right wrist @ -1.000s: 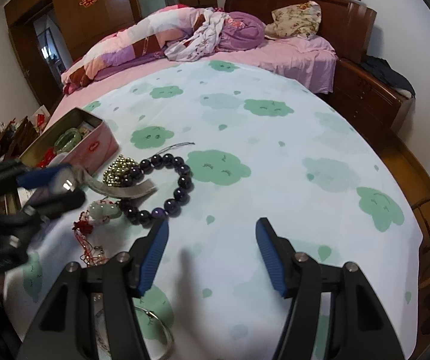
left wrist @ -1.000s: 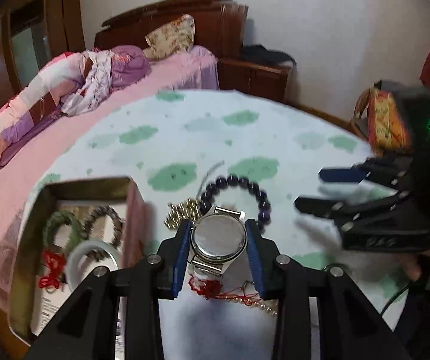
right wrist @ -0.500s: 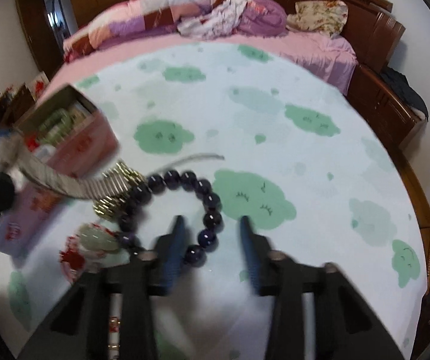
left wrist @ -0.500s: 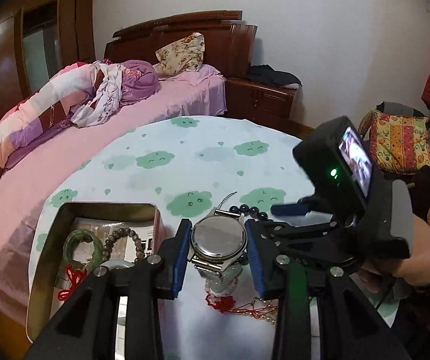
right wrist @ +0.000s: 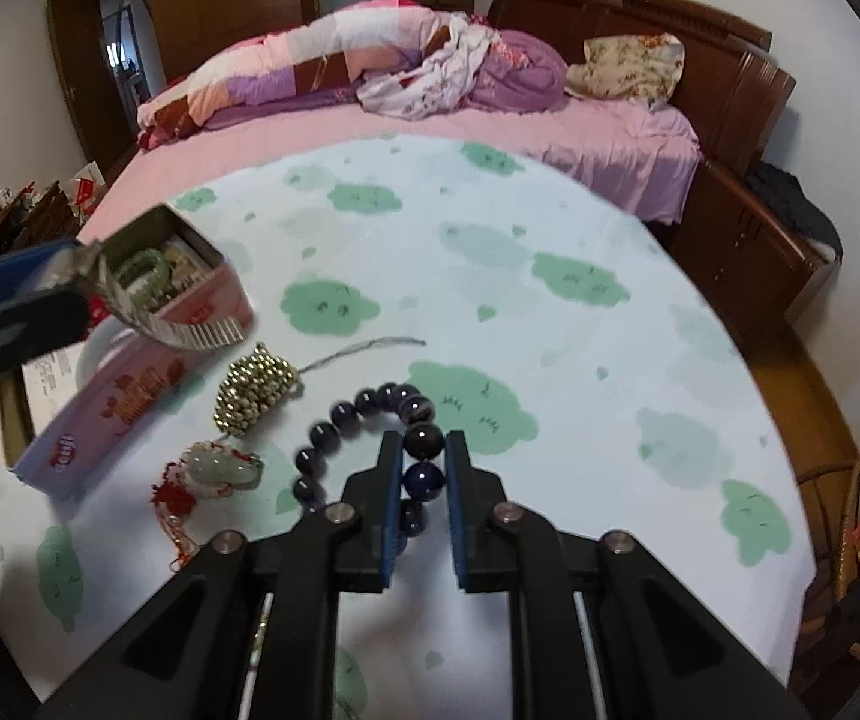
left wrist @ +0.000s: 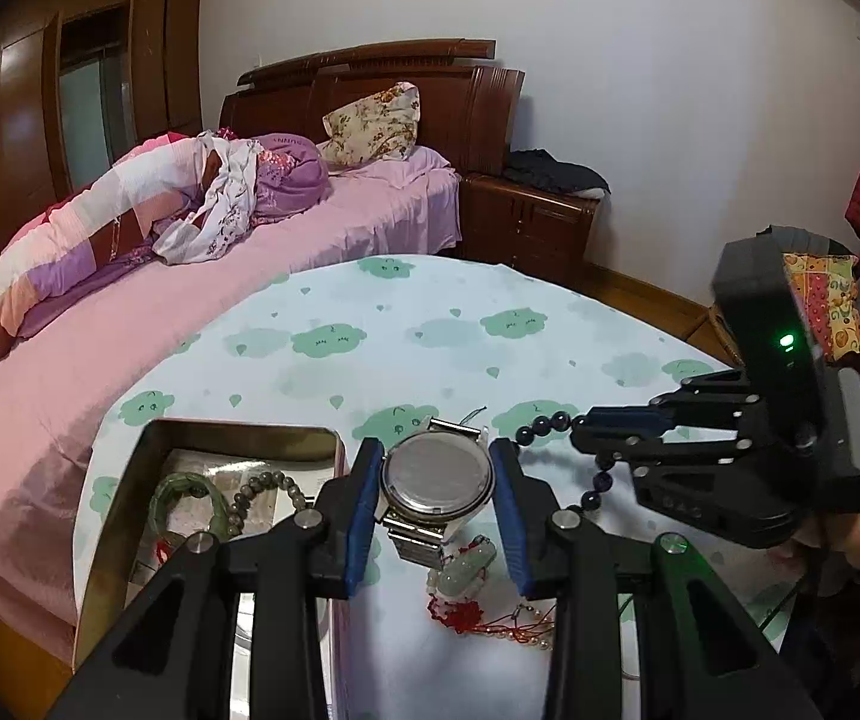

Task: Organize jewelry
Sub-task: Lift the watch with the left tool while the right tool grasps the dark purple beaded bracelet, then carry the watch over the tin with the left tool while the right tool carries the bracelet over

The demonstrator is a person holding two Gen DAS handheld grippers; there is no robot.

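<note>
My left gripper (left wrist: 437, 450) is shut on a silver watch (left wrist: 437, 474) and holds it above the table, beside the open tin (left wrist: 238, 432). In the right wrist view the watch's metal band (right wrist: 190, 330) hangs over the tin's pink wall (right wrist: 148, 384). My right gripper (right wrist: 423, 444) is closing its jaws on a dark purple bead bracelet (right wrist: 370, 402) that lies on the cloth, and its pads press two beads. A gold bead bracelet (right wrist: 256, 387) and a jade pendant on red cord (right wrist: 220, 465) lie loose to the left of it.
The tin holds a green bracelet (left wrist: 184, 498) and a brown bead bracelet (left wrist: 262, 489). The round table wears a white cloth with green clouds (right wrist: 550, 276). Behind it stands a pink bed (right wrist: 430, 120), and a chair with a patterned cushion (left wrist: 826, 300) at the right.
The right gripper came in over the purple bracelet and narrowed its wide jaws onto the beads. The left gripper rose a little with the watch still in it.
</note>
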